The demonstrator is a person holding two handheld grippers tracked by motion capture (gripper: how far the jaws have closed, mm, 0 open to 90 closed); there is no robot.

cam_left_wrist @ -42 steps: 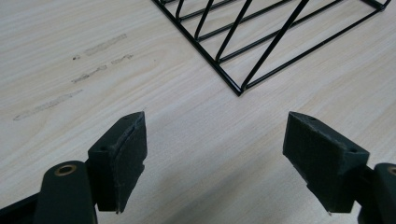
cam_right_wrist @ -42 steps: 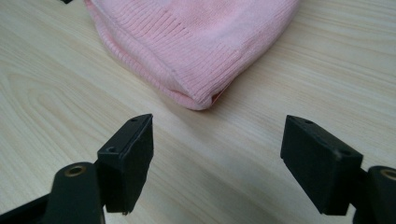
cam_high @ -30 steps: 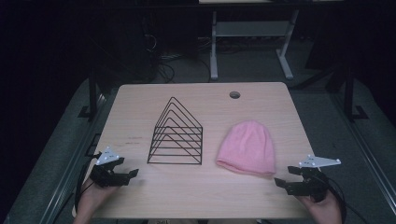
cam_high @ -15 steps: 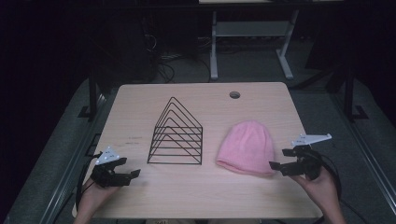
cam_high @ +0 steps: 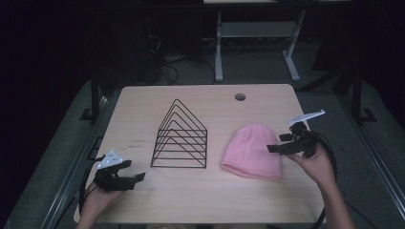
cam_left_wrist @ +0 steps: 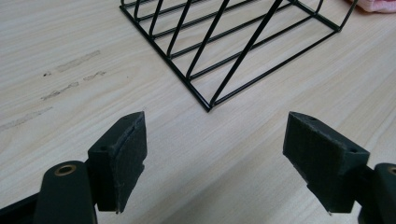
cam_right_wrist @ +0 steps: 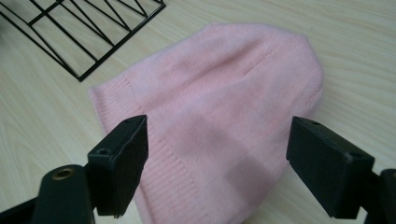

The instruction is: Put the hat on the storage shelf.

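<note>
Pink beanie (cam_right_wrist: 219, 116) lay flat and soft under the right gripper (cam_right_wrist: 217, 163), whose jaws gaped wide; wire rack (cam_right_wrist: 84, 32) stood beyond its left jaw, nothing between.

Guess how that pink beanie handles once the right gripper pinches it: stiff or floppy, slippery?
The pink beanie lies flat and looks like soft knit, so it will probably droop from whichever spot the right gripper pinches. The ribbed, fuzzy surface should grip the pads rather than slip. It seems light; a push would likely bunch it instead of sliding it whole across the table.
</note>
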